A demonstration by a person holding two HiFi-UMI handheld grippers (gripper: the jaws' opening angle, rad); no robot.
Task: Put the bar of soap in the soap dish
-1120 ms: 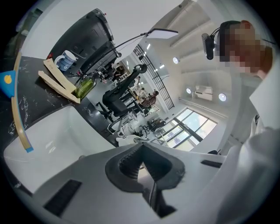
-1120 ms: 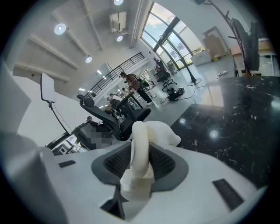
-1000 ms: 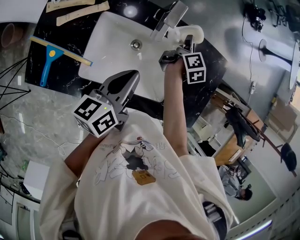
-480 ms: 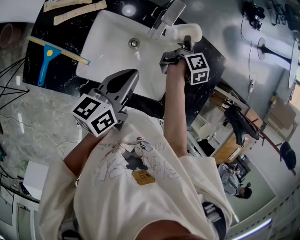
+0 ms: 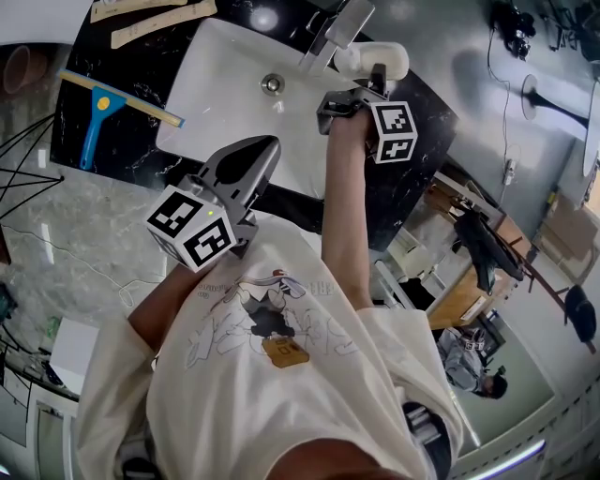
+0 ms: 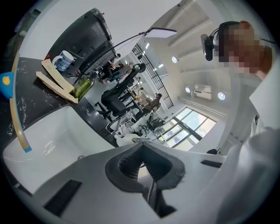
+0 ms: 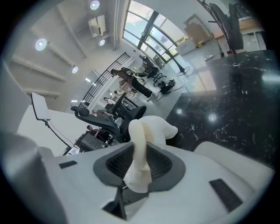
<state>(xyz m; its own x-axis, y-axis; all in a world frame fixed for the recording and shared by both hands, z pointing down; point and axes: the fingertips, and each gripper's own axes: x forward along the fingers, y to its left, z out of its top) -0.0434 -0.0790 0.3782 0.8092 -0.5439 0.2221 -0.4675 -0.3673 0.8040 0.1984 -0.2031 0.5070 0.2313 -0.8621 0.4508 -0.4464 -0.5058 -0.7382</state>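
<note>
A cream bar of soap (image 7: 140, 129) stands on edge between the pads of my right gripper (image 7: 140, 151). Its jaws have just been closing and both pads now press on the bar. Just behind the bar sits a rounded white piece (image 7: 161, 129); I cannot tell whether it is the soap dish. In the head view that white piece (image 5: 372, 58) lies on the black counter beside the faucet (image 5: 337, 33), with my right gripper (image 5: 373, 82) right at it. My left gripper (image 5: 270, 146) hovers over the basin's near edge, shut and empty (image 6: 142, 146).
The white sink basin (image 5: 220, 103) with its drain (image 5: 273, 84) fills the middle of the black marble counter (image 5: 417, 112). A blue squeegee (image 5: 98, 111) lies at the left, wooden strips (image 5: 159, 23) at the back. A green bottle (image 6: 81, 87) and a mug (image 6: 64, 60) stand farther off.
My right gripper has rolled a little at the white piece by the faucet, its marker cube turning. The left gripper has stayed where it was.
</note>
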